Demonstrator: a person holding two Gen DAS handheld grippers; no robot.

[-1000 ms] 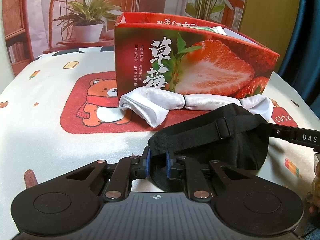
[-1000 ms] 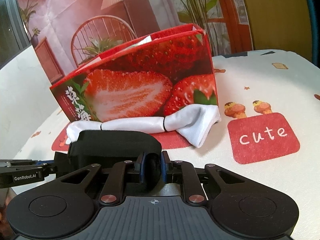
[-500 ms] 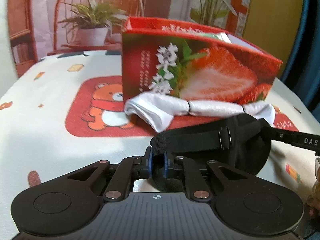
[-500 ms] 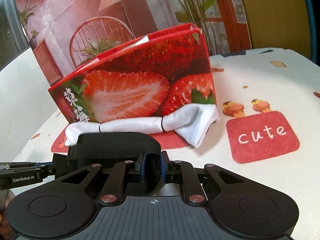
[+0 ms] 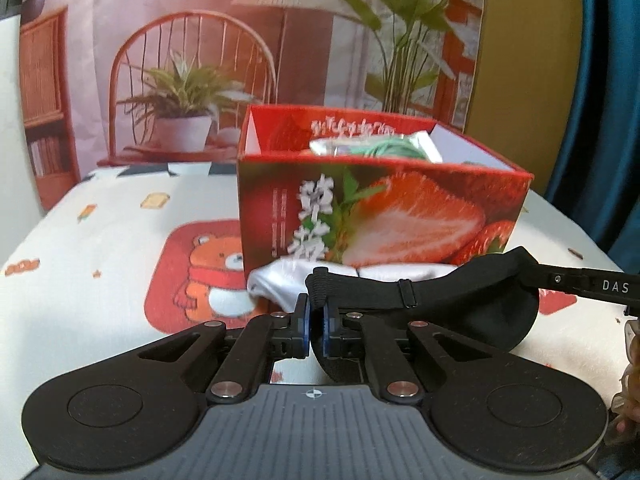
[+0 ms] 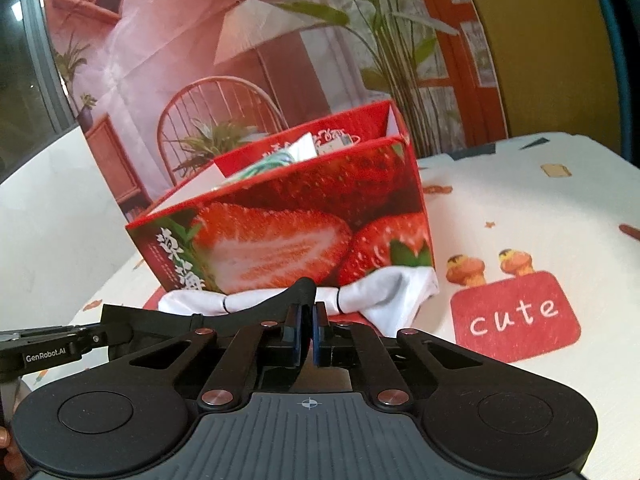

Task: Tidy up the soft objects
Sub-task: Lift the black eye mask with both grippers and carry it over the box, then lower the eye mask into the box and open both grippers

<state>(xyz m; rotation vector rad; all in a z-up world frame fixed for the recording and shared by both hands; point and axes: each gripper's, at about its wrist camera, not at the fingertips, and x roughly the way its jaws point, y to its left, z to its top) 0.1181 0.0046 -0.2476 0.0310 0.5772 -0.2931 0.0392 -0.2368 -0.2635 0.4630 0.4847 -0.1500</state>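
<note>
While both grippers are pinching the black eye mask (image 5: 460, 304) | left gripper (image 5: 315, 322), right gripper (image 6: 307, 330) jaws clamping opposite ends | risk: strap (image 5: 360, 286) snagging strawberry box (image 5: 380, 216) rim at 12 o'clock, slipping out.

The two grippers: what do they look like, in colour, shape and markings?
The left gripper and the right gripper look alike: matte black linkage arms with copper-coloured pivot pins, two round black discs, a ribbed grey base with a small crosshair mark, and blue-edged finger pads. White lettering shows on their sides: "GenRobot.AI" on the left, "DAS" on the right.
</note>
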